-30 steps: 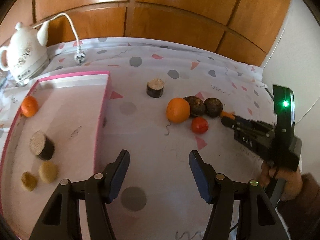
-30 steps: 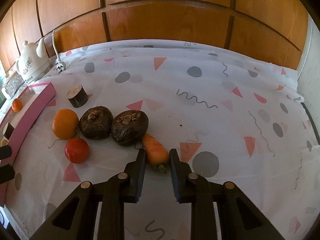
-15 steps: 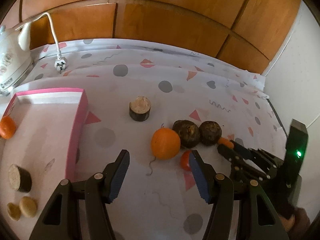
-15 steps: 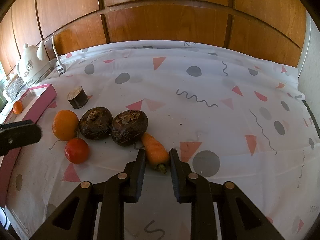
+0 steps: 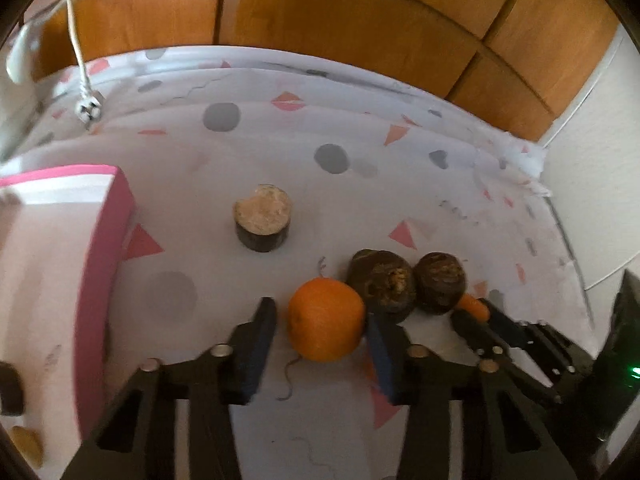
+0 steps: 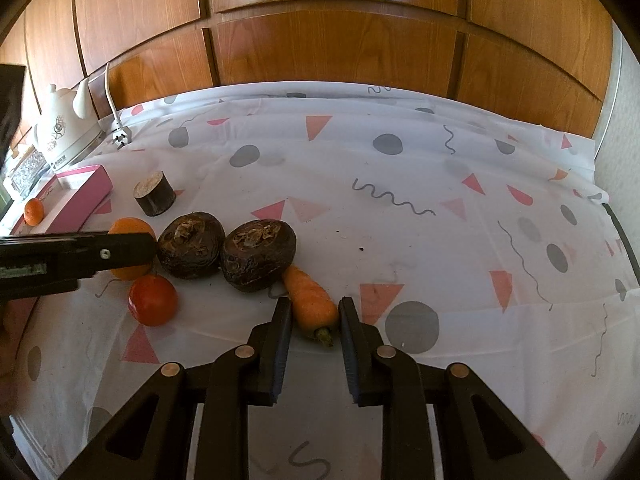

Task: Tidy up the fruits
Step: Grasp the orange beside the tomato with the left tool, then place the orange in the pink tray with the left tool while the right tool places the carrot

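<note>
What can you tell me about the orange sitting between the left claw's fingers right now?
The orange is round, bright and dimpled, whole, with unbroken peel. It rests on the patterned tablecloth, between the fingers of the left claw, whose jaws have just been closing; the right-hand pad looks against it, the left-hand pad shows a thin gap. Its far side meets a dark brown root vegetable. In the right wrist view a red tomato sits just in front.

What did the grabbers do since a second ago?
The left gripper moved across from the pink tray to the orange, and its jaws have just been closing around it; whether the pads press on it yet I cannot tell. The right gripper stayed put, shut on the carrot. The tomato and other food did not move.
</note>
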`<state>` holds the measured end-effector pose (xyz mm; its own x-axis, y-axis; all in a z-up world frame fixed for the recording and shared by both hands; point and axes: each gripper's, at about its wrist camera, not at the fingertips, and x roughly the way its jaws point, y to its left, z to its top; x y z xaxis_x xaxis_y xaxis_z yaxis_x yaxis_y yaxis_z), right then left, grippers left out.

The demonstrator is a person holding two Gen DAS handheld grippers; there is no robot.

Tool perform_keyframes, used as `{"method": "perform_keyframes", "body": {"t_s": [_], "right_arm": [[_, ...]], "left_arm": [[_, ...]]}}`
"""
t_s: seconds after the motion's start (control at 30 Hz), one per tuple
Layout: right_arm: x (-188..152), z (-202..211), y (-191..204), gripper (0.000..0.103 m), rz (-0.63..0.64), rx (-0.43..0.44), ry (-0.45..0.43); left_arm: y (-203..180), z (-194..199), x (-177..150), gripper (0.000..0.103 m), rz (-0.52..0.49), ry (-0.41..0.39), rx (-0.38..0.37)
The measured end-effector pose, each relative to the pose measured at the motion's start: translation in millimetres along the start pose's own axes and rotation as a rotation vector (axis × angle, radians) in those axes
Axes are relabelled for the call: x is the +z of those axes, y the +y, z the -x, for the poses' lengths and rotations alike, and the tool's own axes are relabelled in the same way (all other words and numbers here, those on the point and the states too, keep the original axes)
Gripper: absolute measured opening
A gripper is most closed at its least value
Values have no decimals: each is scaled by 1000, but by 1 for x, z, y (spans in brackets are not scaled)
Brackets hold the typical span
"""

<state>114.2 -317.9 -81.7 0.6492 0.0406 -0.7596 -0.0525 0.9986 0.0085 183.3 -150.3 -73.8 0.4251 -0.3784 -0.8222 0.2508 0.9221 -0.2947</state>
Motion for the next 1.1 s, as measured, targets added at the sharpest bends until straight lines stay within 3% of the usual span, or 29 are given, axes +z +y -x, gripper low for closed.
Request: {"method": "perform_keyframes", "body": {"t_s": [0.27,0.4,0.53,1.1], "right_arm": [[0,0,2,24,5,-10,-1],[0,0,1,24,3,-10,1],[0,0,2,24,7,-14,-1],[-4,5,14,23,33,-79,2]], "left_arm": [[2,31,-28,36,-26,-45,4],[-3,39,-60,37,-104,-70,61],[-9,40,-72,37,-147,-115,92],[-3,63,-89,36,-93,-96,126]]}}
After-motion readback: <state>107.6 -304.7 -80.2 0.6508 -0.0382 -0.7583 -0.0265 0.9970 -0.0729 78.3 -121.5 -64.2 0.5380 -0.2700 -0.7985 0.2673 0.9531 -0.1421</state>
